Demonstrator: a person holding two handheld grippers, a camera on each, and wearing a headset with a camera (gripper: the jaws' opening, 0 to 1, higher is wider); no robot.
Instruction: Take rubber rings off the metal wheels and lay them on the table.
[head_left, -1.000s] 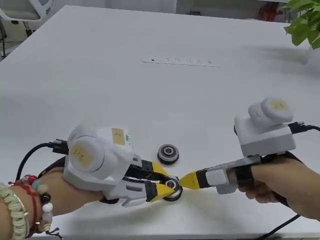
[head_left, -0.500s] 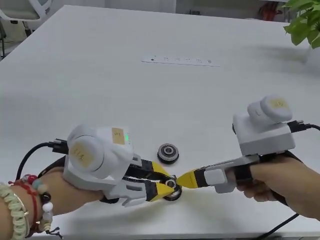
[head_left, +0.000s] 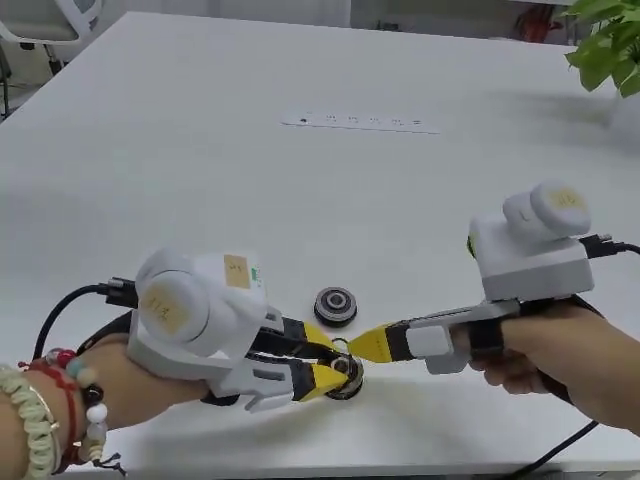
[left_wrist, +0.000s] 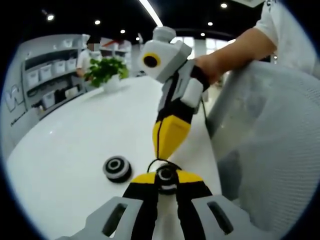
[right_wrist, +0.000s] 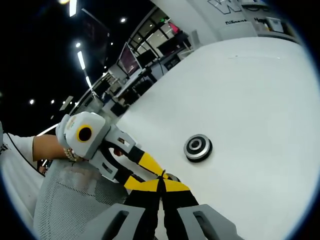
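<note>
Left gripper (head_left: 338, 363) clamped on wheel (head_left: 348, 374). Right gripper (head_left: 353, 347) meets it tip to tip, jaws pressed together, pinching ring (left_wrist: 150, 164) stretched up off that wheel. Second wheel (head_left: 336, 305) on table (head_left: 300, 200), just beyond both tips.

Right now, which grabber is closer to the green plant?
Right. The right gripper, pinching the rubber ring, is on the same side as the plant; the left gripper, clamped on the wheel, is on the other side, farther away.
</note>
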